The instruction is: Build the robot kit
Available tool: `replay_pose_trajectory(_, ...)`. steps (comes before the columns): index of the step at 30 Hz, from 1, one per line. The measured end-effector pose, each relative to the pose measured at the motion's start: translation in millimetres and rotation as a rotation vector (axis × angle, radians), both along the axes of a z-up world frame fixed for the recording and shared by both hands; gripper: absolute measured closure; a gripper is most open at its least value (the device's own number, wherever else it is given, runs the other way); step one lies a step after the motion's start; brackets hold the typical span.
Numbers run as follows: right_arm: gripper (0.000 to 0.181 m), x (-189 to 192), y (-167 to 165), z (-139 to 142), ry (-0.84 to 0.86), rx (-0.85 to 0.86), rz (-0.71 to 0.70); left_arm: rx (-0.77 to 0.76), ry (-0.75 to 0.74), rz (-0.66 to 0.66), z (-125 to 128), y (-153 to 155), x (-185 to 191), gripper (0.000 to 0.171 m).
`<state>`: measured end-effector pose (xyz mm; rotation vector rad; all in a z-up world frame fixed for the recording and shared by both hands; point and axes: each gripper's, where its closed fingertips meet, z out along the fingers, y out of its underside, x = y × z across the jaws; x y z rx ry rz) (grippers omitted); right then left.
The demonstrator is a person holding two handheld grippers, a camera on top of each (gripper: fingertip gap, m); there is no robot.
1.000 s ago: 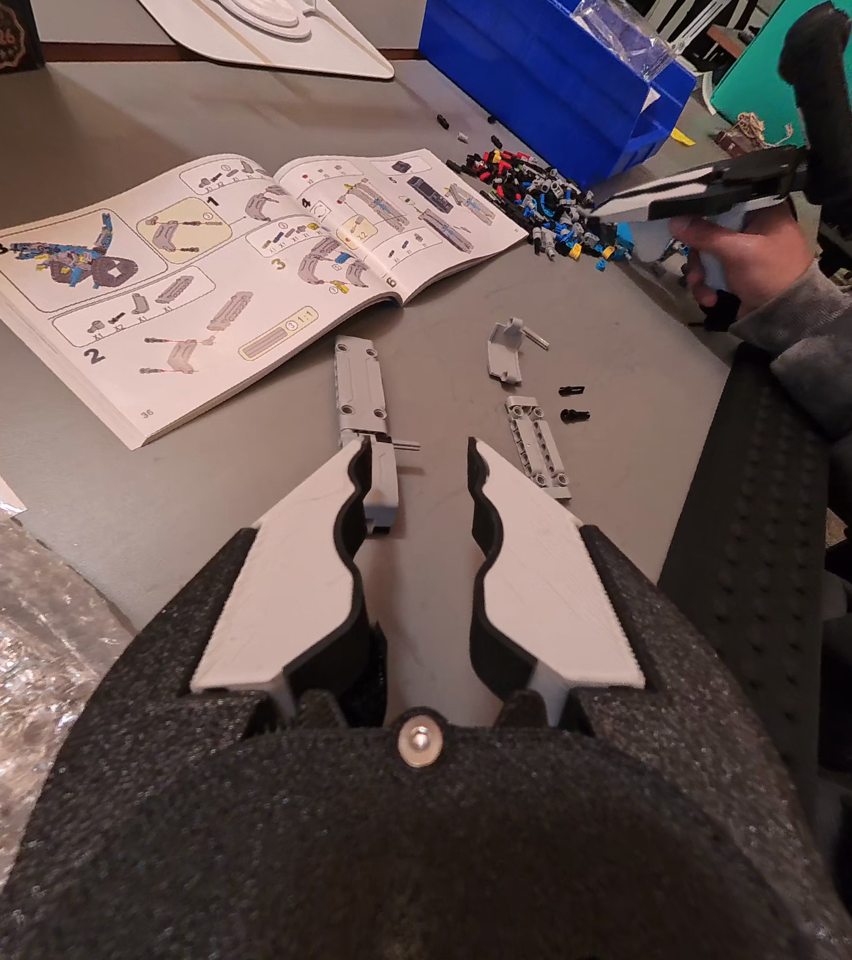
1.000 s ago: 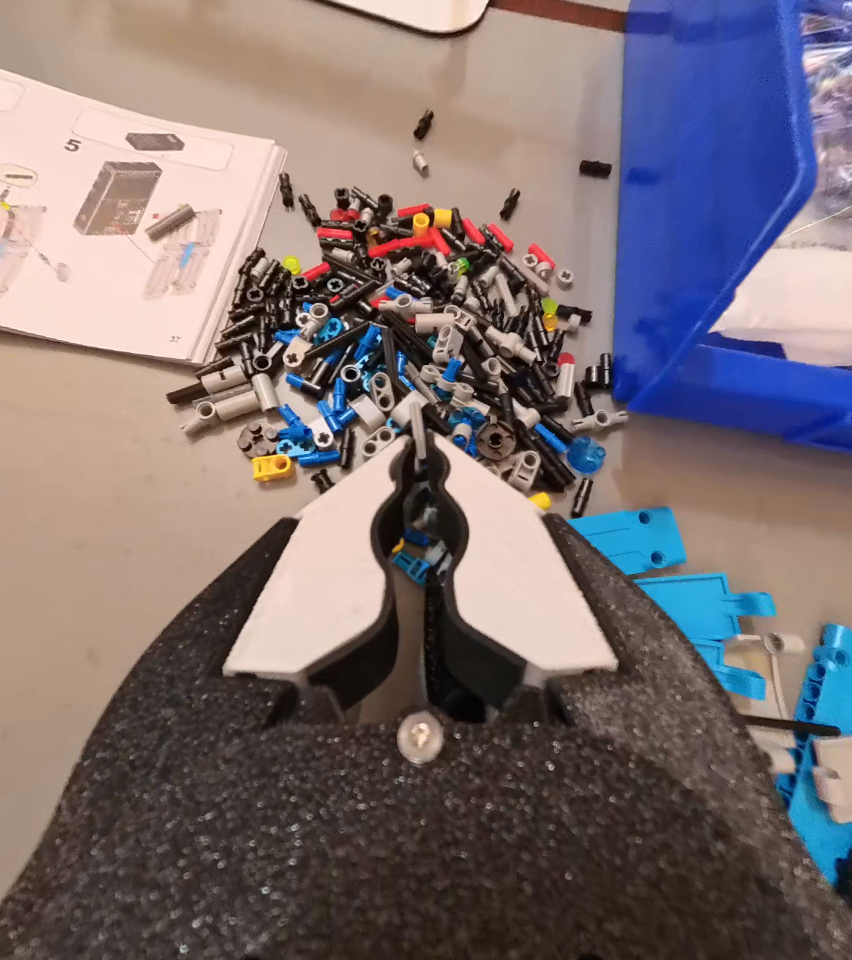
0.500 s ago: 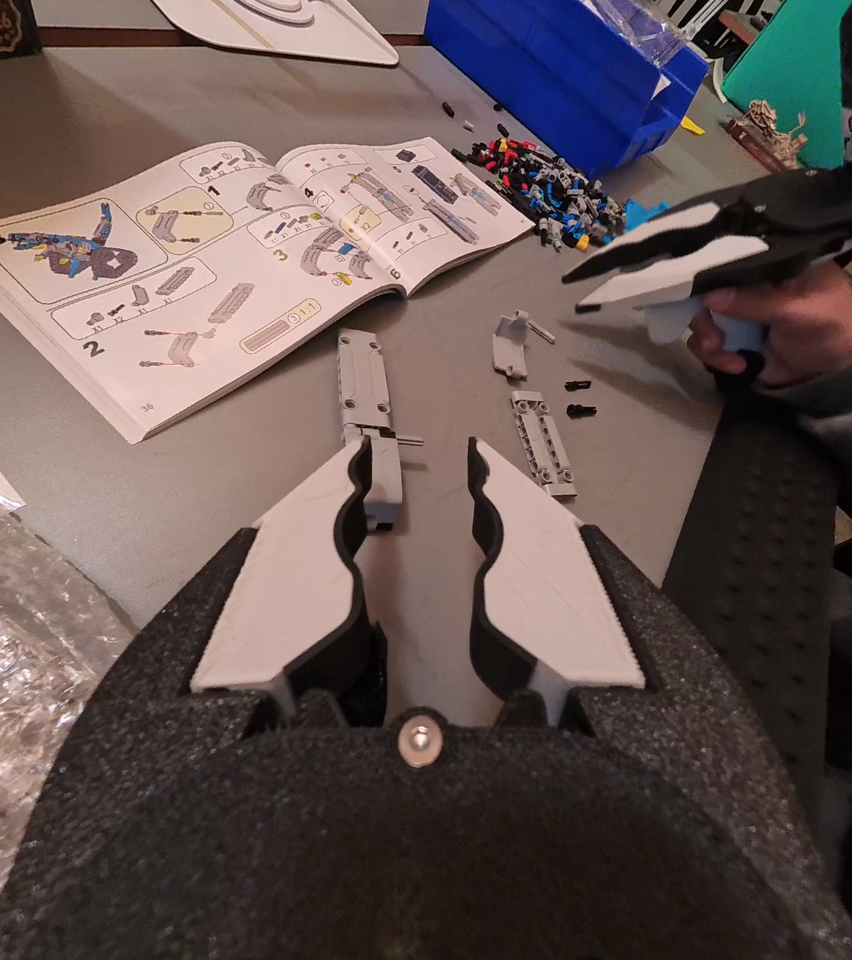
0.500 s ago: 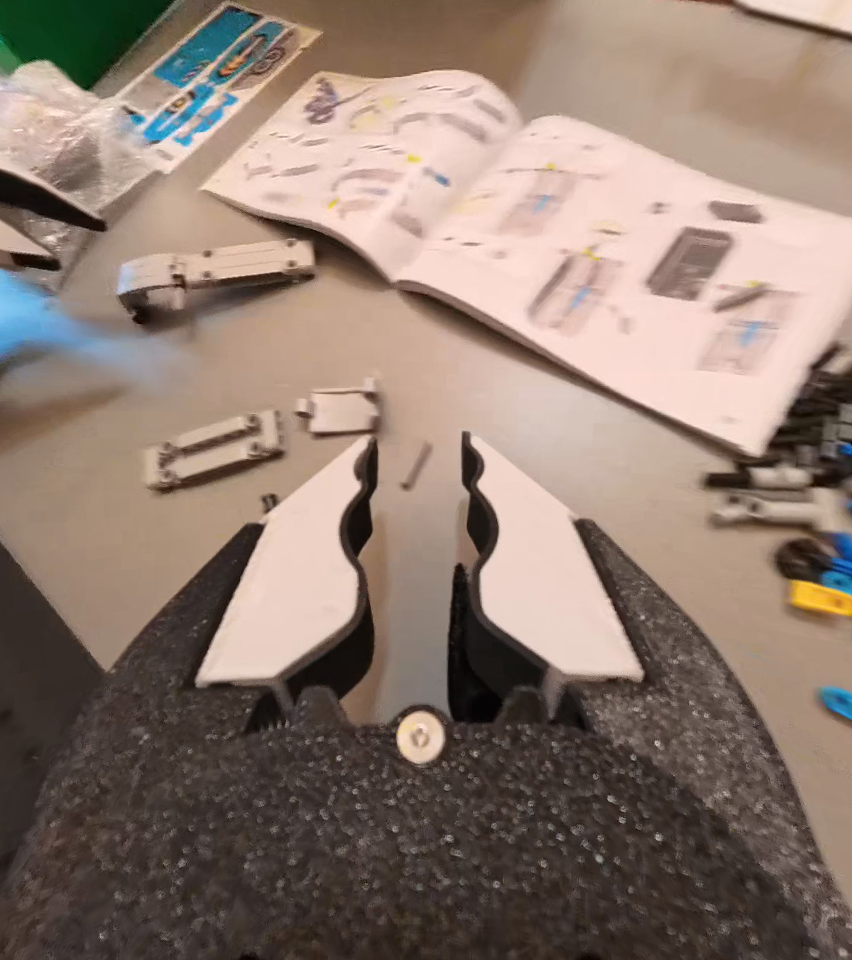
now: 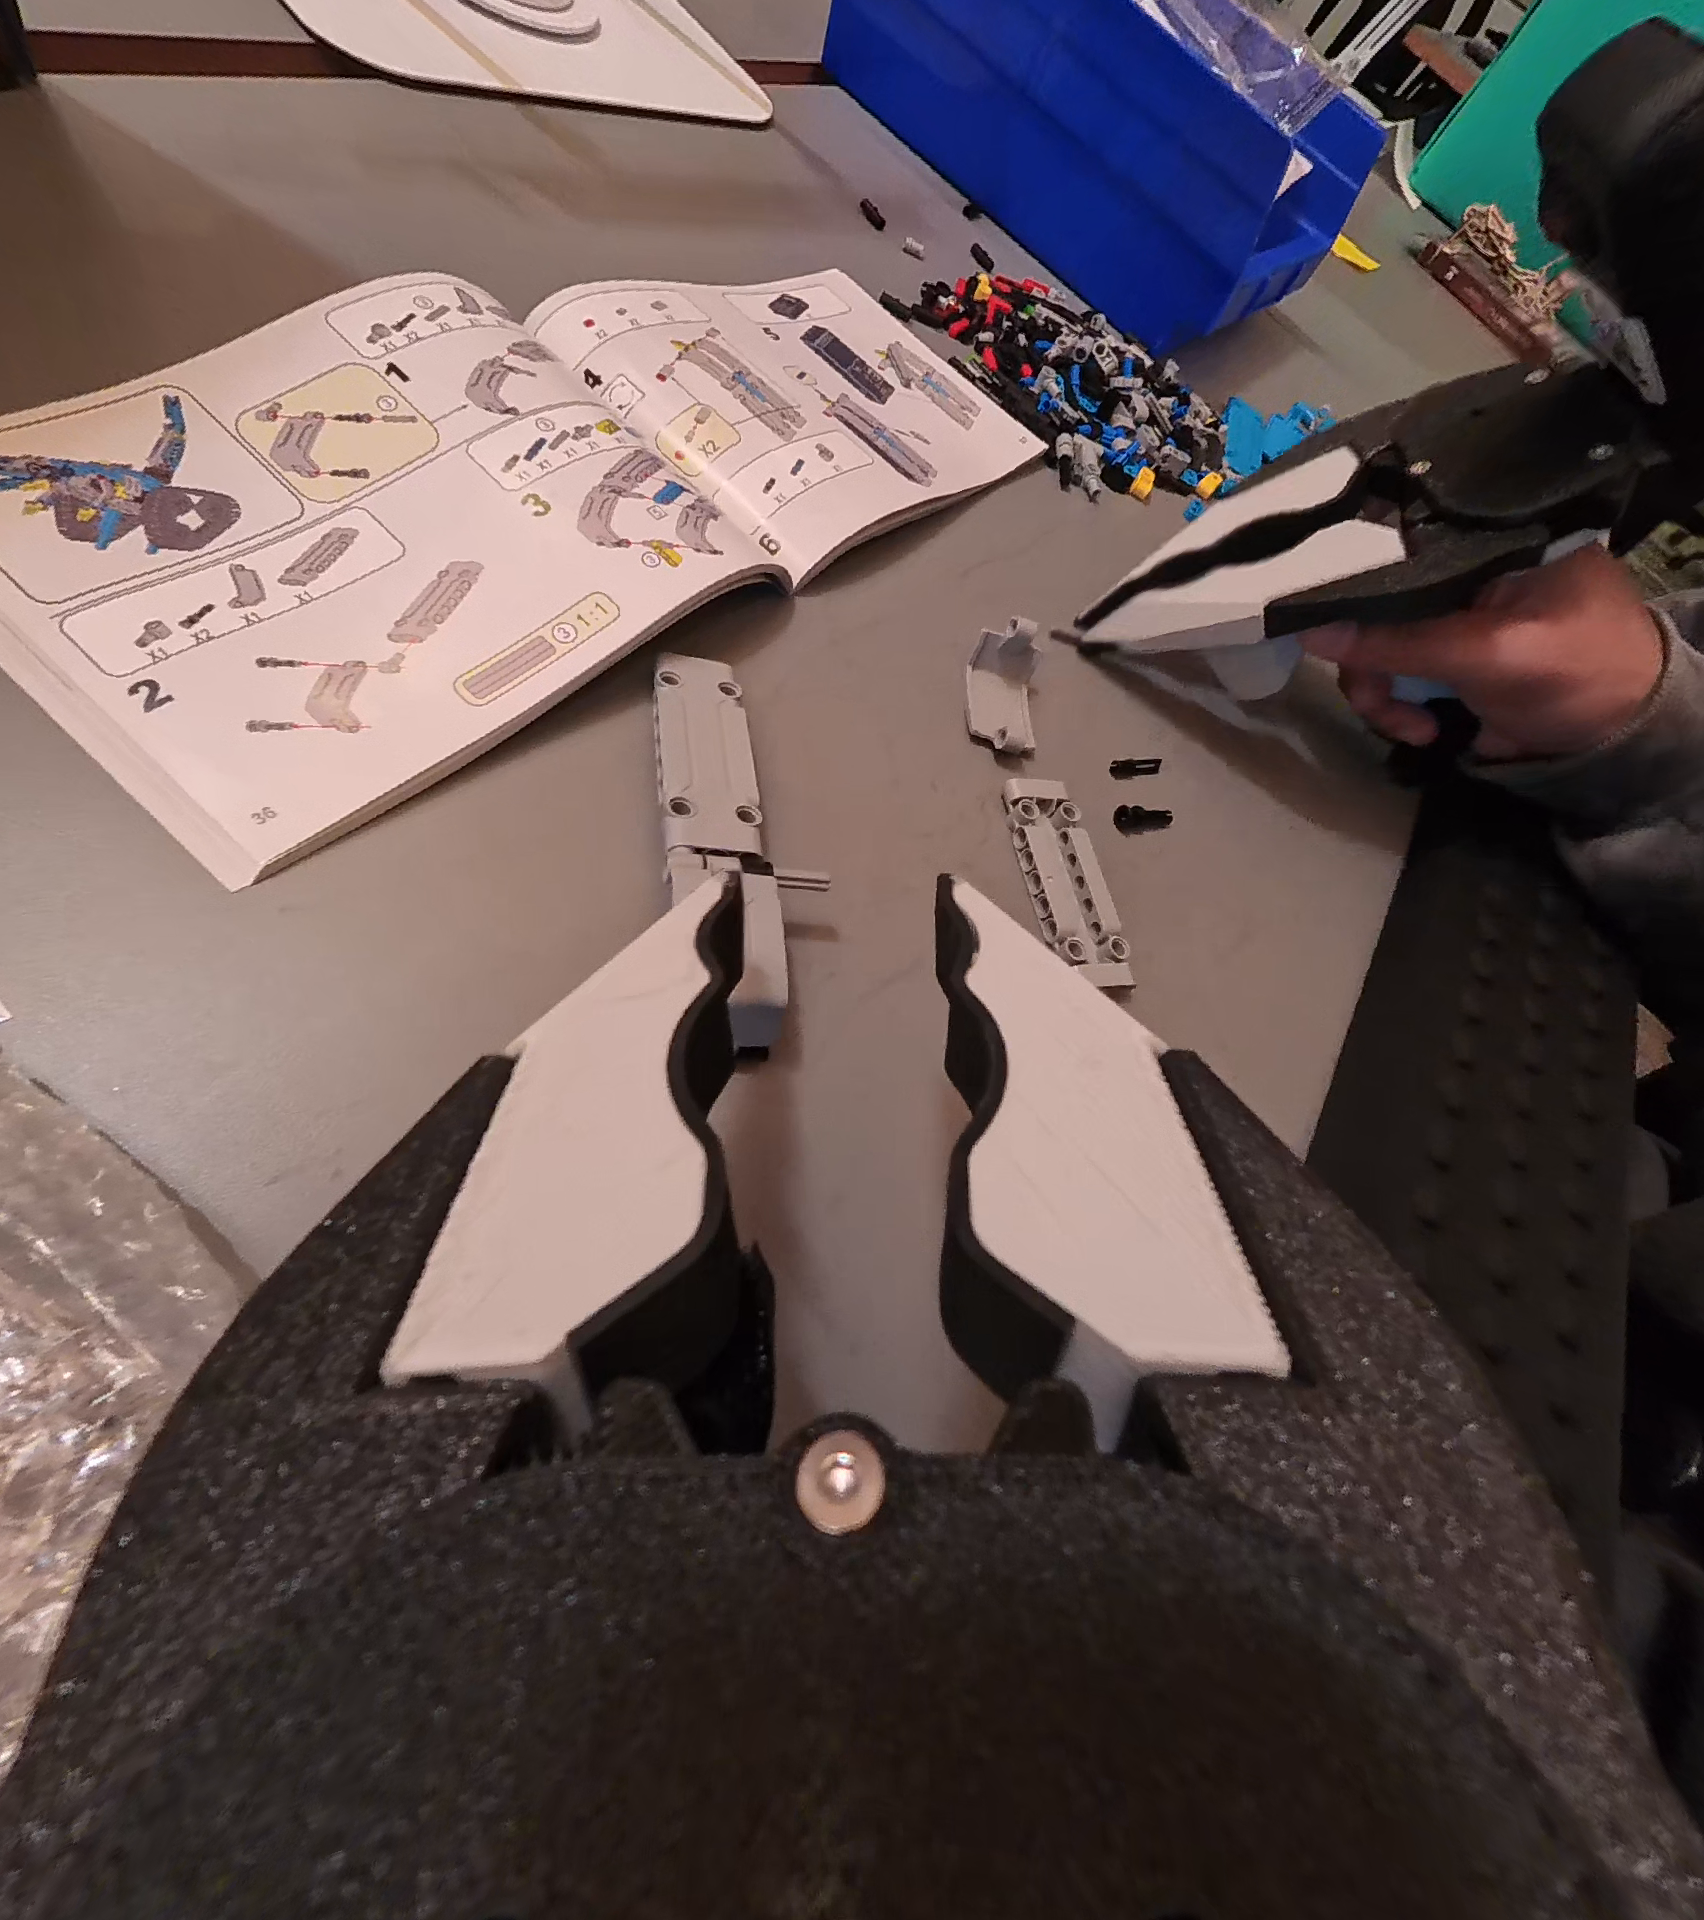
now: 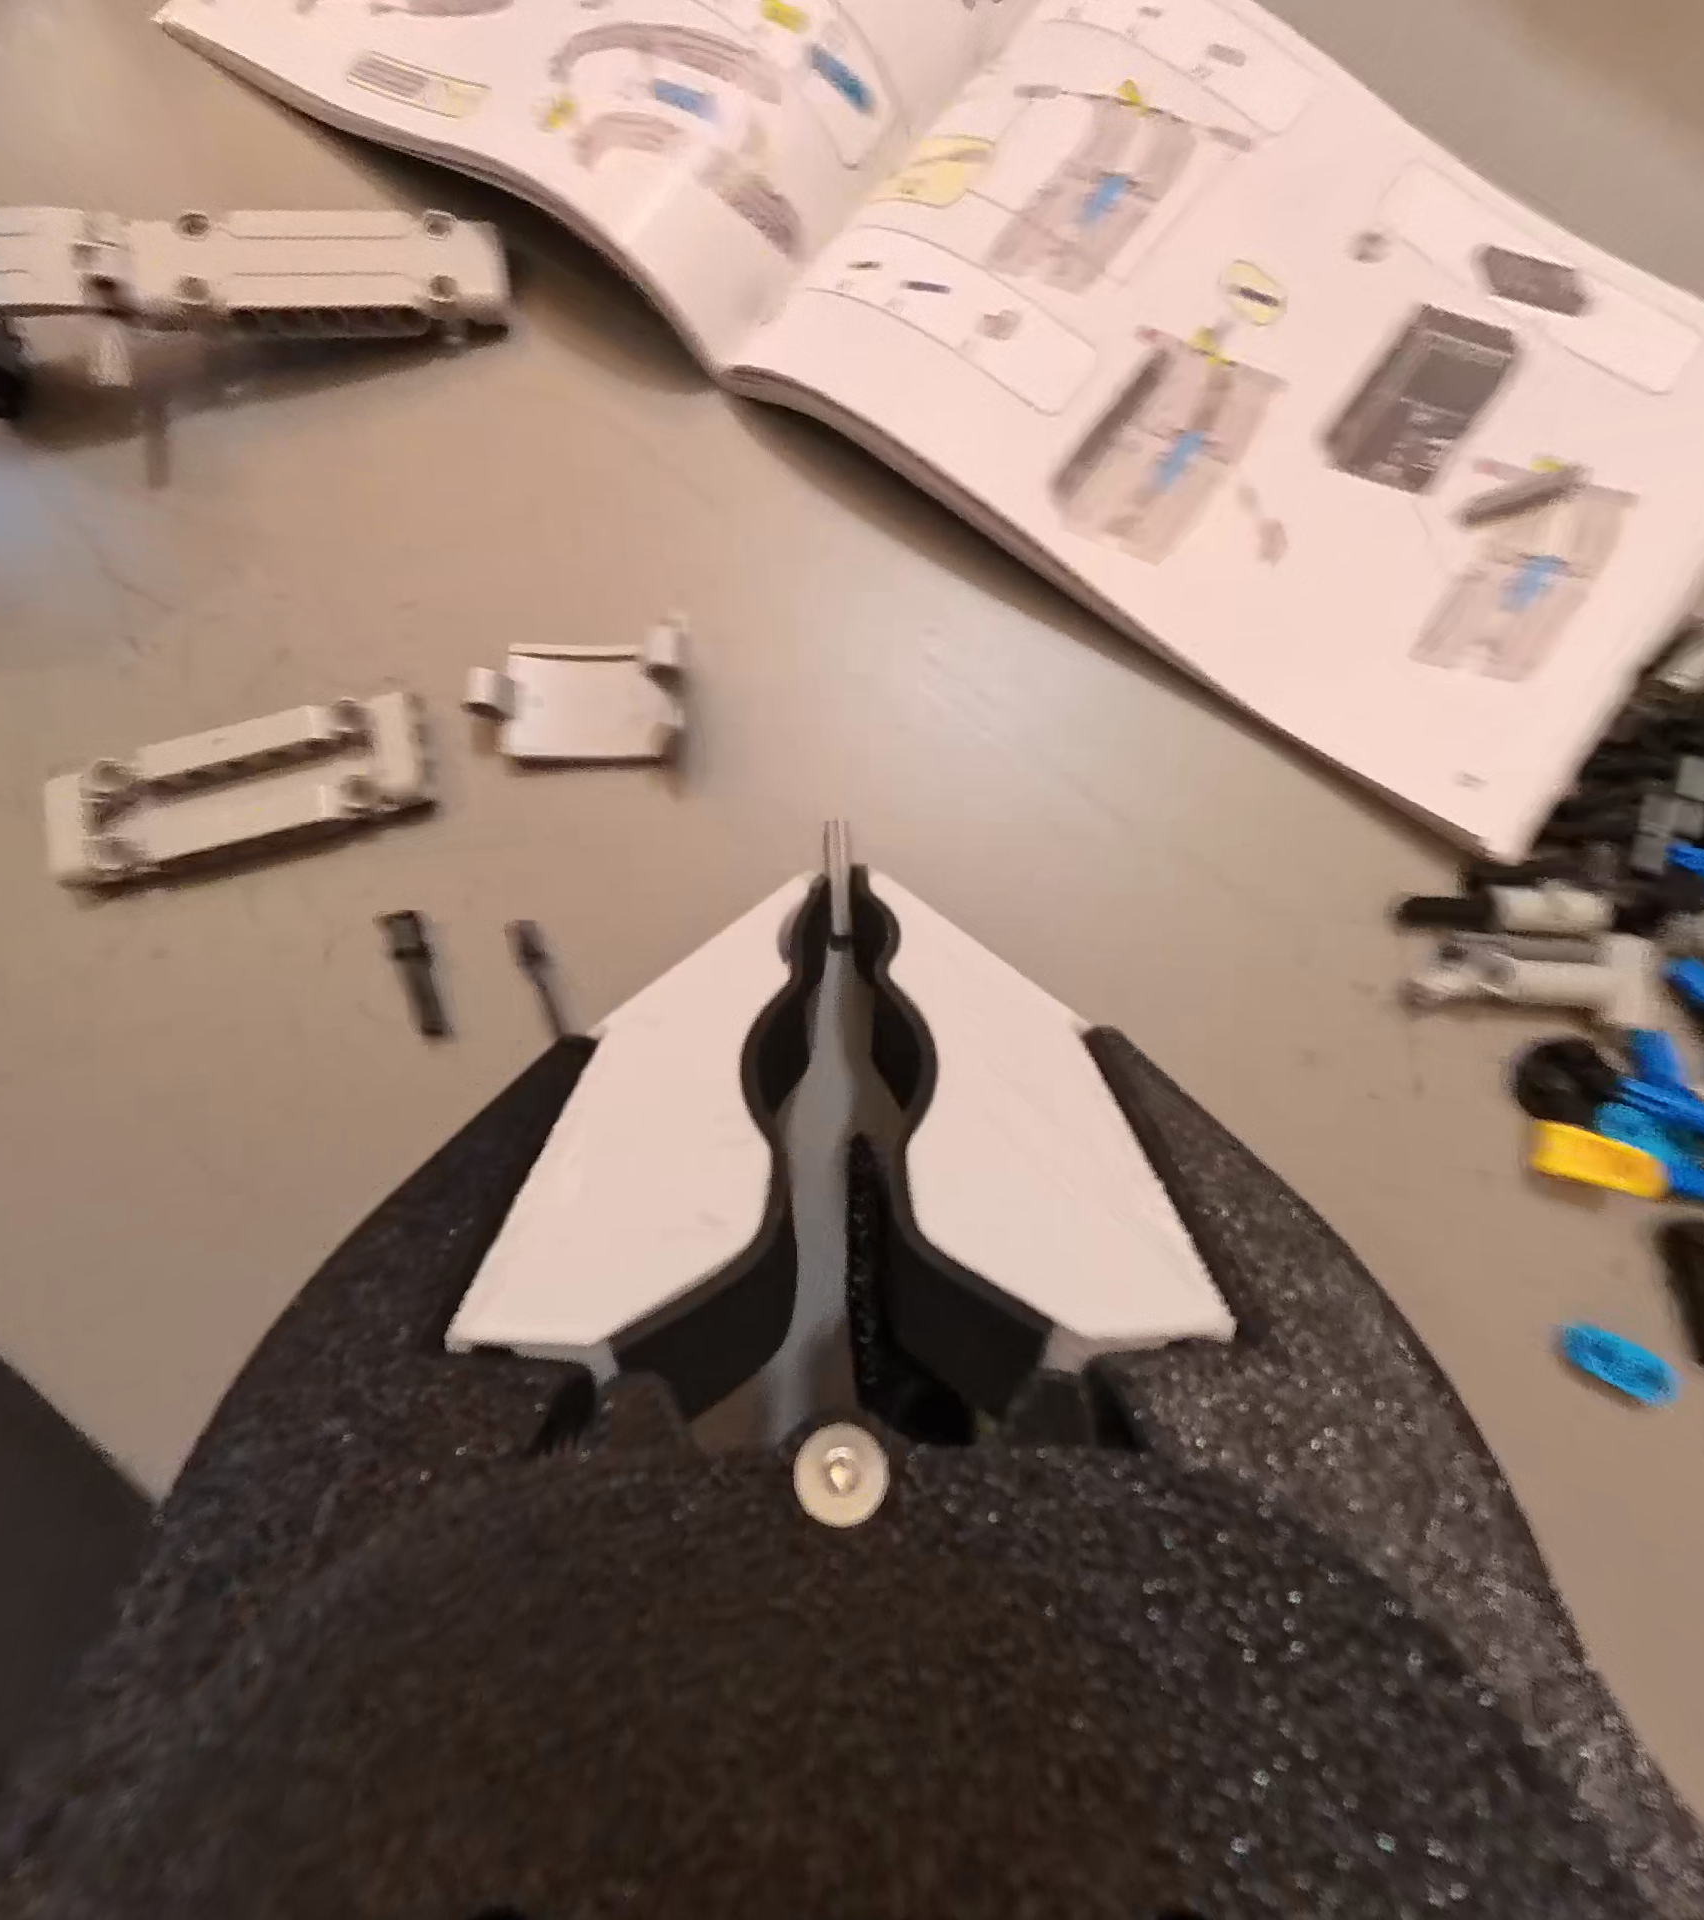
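Right wrist view blurred; parts pile [image 6: 1679, 1049] cut off at right edge. Left tool [image 5: 832, 914] spread wide, nothing held, left fingertip overlapping long grey assembly [image 5: 713, 790]. Right tool [image 6: 837, 883] pressed together on thin grey pin [image 6: 837, 868], near curved grey panel [image 6: 583, 707]. Bare desk [image 5: 360, 987] seen left of left tool.

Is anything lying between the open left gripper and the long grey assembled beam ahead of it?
Nothing visible: the left gripper is open and the long grey assembled beam lies on bare tabletop, its near end beside the left finger.
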<state>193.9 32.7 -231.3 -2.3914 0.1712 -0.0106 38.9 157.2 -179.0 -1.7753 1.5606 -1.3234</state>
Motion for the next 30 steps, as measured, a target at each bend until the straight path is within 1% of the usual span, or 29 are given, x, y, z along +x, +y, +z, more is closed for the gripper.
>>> replay_pose_trajectory(3,0.179,62.9,-26.8,10.9,-0.106,0.005,-0.15,-0.01,0.001,0.007,0.4,1.4,-0.5,0.136)
replay_pose_trajectory(6,0.179,130.5,-62.2,27.4,-0.115,0.076,-0.348,-0.012,-0.003,0.003,1.8,0.1,-0.6,0.136)
replay_pose_trajectory(7,0.179,146.9,-73.4,26.8,-0.118,0.073,-0.396,-0.011,-0.003,0.0,1.7,-0.5,-0.6,0.136)
replay_pose_trajectory(9,0.179,167.5,-89.6,18.5,-0.127,0.034,-0.454,-0.012,-0.001,-0.004,1.3,-1.8,-0.5,0.136)
replay_pose_trajectory(11,0.178,176.8,-97.2,7.3,-0.124,-0.015,-0.501,-0.013,0.001,-0.005,0.8,-2.0,-0.7,0.136)
replay_pose_trajectory(12,0.172,178.2,-95.4,7.4,-0.128,-0.007,-0.512,-0.014,0.001,-0.004,1.1,-1.8,-0.8,0.136)
replay_pose_trajectory(13,0.165,178.7,-90.8,13.6,-0.145,0.017,-0.511,-0.013,-0.002,-0.003,1.8,-1.4,-0.7,0.136)
replay_pose_trajectory(15,0.163,175.6,-69.9,35.5,-0.172,0.11,-0.473,-0.01,-0.005,0.002,2.9,-0.1,-1.0,0.136)
replay_pose_trajectory(16,0.16,170.8,-56.4,42.2,-0.165,0.141,-0.438,-0.009,-0.006,0.003,3.4,0.2,-1.1,0.136)
replay_pose_trajectory(17,0.158,167.2,-45.5,42.5,-0.155,0.14,-0.414,-0.009,-0.008,0.004,3.8,0.5,-1.2,0.136)
replay_pose_trajectory(20,0.158,166.4,-27.8,26.6,-0.129,0.079,-0.396,-0.009,-0.009,0.004,4.4,0.5,-1.5,0.136)
replay_pose_trajectory(23,0.158,166.9,-25.6,13.2,-0.078,0.056,-0.409,0.0,-0.01,0.002,5.2,0.2,-2.1,0.136)
replay_pose_trajectory(26,0.159,169.2,-23.1,12.9,-0.079,0.078,-0.414,-0.006,-0.014,-0.004,6.7,-1.4,-2.3,0.136)
replay_pose_trajectory(28,0.166,173.1,-24.8,9.6,-0.109,0.056,-0.419,-0.006,-0.016,-0.008,7.2,-2.6,-2.4,0.136)
replay_pose_trajectory(30,0.169,170.4,-22.2,4.4,-0.099,0.045,-0.399,-0.003,-0.017,-0.009,7.7,-3.0,-2.7,0.136)
